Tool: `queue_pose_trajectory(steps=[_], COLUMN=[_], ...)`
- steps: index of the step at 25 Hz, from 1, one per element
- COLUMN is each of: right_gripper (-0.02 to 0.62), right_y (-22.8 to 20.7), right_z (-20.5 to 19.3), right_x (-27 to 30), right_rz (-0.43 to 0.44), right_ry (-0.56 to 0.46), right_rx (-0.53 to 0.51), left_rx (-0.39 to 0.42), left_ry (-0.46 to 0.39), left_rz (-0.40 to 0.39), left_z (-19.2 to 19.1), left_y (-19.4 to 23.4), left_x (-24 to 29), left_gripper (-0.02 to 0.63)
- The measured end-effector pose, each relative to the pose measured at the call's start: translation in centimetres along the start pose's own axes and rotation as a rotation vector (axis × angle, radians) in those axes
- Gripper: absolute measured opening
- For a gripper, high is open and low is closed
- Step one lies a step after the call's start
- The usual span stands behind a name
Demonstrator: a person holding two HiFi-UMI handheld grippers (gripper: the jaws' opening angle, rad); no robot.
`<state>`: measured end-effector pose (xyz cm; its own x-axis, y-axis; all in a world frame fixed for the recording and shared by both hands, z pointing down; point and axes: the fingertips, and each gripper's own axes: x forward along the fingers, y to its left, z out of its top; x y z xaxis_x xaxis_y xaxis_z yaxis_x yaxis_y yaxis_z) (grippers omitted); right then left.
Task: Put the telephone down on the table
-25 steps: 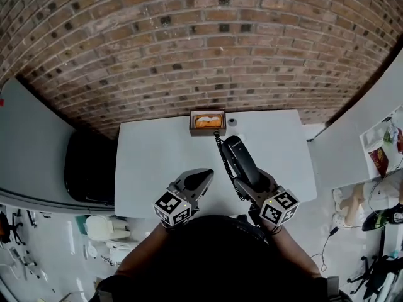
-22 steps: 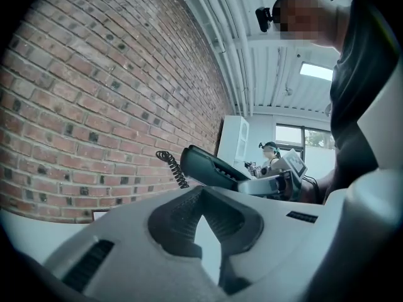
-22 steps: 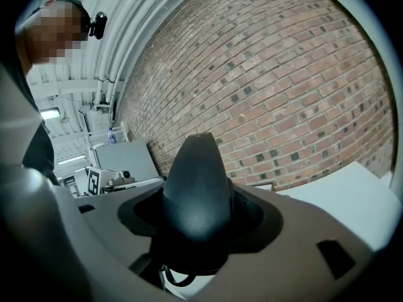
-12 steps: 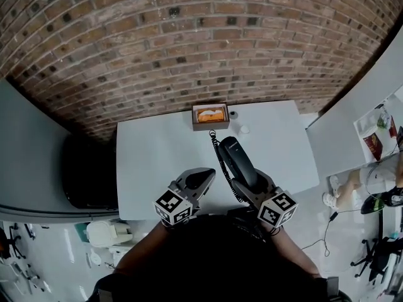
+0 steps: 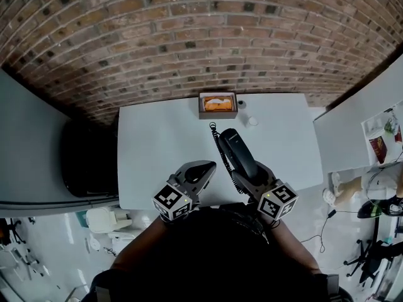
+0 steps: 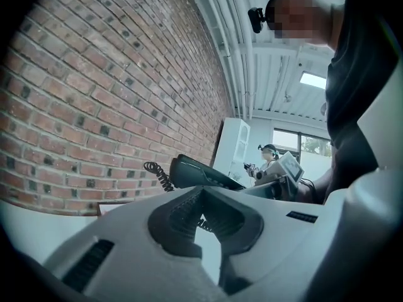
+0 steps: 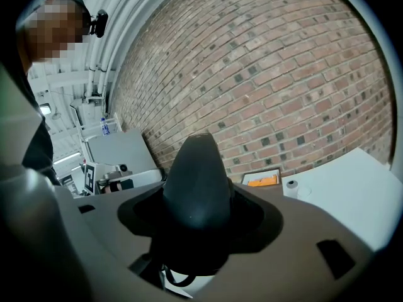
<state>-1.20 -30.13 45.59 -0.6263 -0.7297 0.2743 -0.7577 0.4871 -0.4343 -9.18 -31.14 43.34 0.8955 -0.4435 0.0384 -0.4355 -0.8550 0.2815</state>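
Observation:
A black telephone handset [image 5: 238, 155] with a coiled cord [image 5: 217, 138] is held tilted over the white table [image 5: 157, 150], right of its middle. My right gripper [image 5: 247, 178] is shut on its near end; in the right gripper view the handset [image 7: 196, 181] fills the space between the jaws. My left gripper [image 5: 206, 167] is beside it at the table's near edge, shut with nothing in it. In the left gripper view the handset [image 6: 201, 173] and cord [image 6: 155, 170] show beyond the left gripper's closed tips [image 6: 203, 194]. Whether the handset touches the table is hidden.
A small open box with an orange thing [image 5: 218, 104] stands at the table's far edge by the brick wall [image 5: 201, 36]. Two small white round things [image 5: 252, 121] lie right of it. A black object [image 5: 88, 165] stands left of the table.
The head view has shifted. The handset in my right gripper now sits a little farther from the box, toward the near edge. My left gripper has hardly moved.

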Motion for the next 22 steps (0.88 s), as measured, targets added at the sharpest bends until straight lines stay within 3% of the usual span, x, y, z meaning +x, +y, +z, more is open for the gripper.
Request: queue_pose_trajectory(steps=[11,15,22], right_gripper=[0.272,0.272,0.272], right_y=[-4.9,-7.2,-10.8], right_z=[-1.6,-2.9,-5.7], right_x=[3.5,4.6,6.3], right_rz=[-0.002,-0.015,-0.048], right_ry=[0.075,0.105,0.158], right_rx=[0.013,0.023,0.053], left_rx=[-0.033,-0.004,-0.048], left_ry=[0.058,0.108,0.154], left_rz=[0.026,0.034,0.049], left_z=[-2.4,-4.5,-7.3], left_y=[3.2,4.4,5.6], left_x=[2.3,3.2,4.3], left_gripper=[0.006,0.006,0.006])
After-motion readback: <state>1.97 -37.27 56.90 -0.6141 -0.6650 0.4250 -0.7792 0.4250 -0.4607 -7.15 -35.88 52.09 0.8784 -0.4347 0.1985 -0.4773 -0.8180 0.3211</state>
